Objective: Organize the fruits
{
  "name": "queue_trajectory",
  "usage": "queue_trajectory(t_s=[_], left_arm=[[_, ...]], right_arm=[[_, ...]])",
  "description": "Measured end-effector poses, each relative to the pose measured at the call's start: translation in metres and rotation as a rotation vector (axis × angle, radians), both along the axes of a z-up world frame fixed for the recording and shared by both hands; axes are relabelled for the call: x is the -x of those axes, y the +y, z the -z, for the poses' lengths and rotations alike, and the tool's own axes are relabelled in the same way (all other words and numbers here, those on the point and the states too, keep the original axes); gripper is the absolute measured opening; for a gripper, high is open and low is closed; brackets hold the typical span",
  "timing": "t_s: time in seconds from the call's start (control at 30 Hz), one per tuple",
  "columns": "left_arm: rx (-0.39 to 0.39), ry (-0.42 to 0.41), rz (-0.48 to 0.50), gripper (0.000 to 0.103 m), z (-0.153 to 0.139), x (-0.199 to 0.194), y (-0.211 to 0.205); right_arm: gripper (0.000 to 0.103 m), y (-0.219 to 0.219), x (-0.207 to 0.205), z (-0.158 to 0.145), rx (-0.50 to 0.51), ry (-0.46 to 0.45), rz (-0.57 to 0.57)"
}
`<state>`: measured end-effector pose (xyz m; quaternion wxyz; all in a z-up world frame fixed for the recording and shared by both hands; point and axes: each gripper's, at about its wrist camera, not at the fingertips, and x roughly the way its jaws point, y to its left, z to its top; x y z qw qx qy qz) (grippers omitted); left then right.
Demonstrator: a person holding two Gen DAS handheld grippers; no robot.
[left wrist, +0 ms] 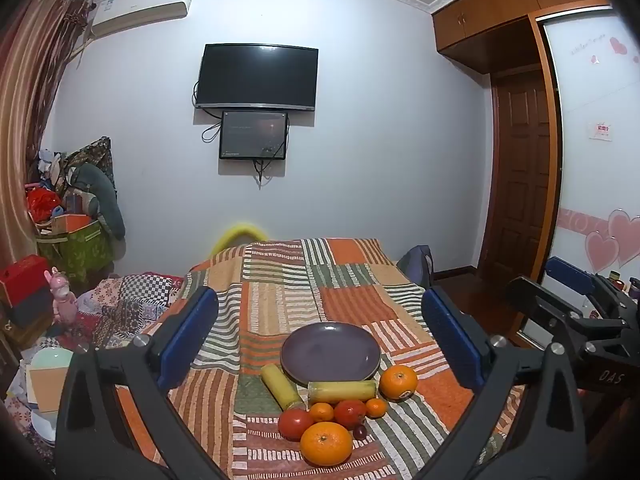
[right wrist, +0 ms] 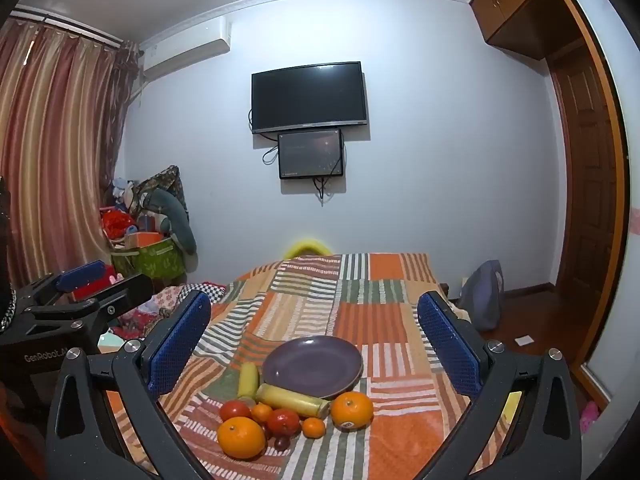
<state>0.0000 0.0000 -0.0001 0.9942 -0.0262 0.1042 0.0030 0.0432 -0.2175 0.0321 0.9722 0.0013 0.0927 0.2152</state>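
An empty purple plate (left wrist: 330, 352) (right wrist: 312, 365) sits on a striped patchwork cloth. In front of it lies a fruit cluster: two yellow banana-like pieces (left wrist: 282, 385) (left wrist: 342, 391), two large oranges (left wrist: 326, 443) (left wrist: 398, 382), two small tangerines (left wrist: 321, 412) (left wrist: 376, 407), two red tomatoes (left wrist: 295, 423) (left wrist: 350, 412) and a dark grape (left wrist: 360, 431). My left gripper (left wrist: 320, 332) is open and empty, held back from the fruit. My right gripper (right wrist: 314, 334) is open and empty too, likewise back from the cluster (right wrist: 280, 420).
The cloth-covered table (left wrist: 280, 280) runs toward a white wall with a TV (left wrist: 258, 76). The bed and clutter (left wrist: 60, 304) lie to the left. A wooden door and wardrobe (left wrist: 520, 184) stand right. The other gripper shows at each view's edge (left wrist: 580, 312) (right wrist: 72, 300).
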Motion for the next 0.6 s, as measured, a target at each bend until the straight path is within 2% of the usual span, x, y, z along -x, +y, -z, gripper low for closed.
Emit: queue_trajectory(t_s=[0.6], left_arm=[[0.016, 0.003, 0.009, 0.103, 0.001, -0.002, 0.015]], right_arm=[[0.103, -0.001, 0.002, -0.002, -0.002, -0.004, 0.000]])
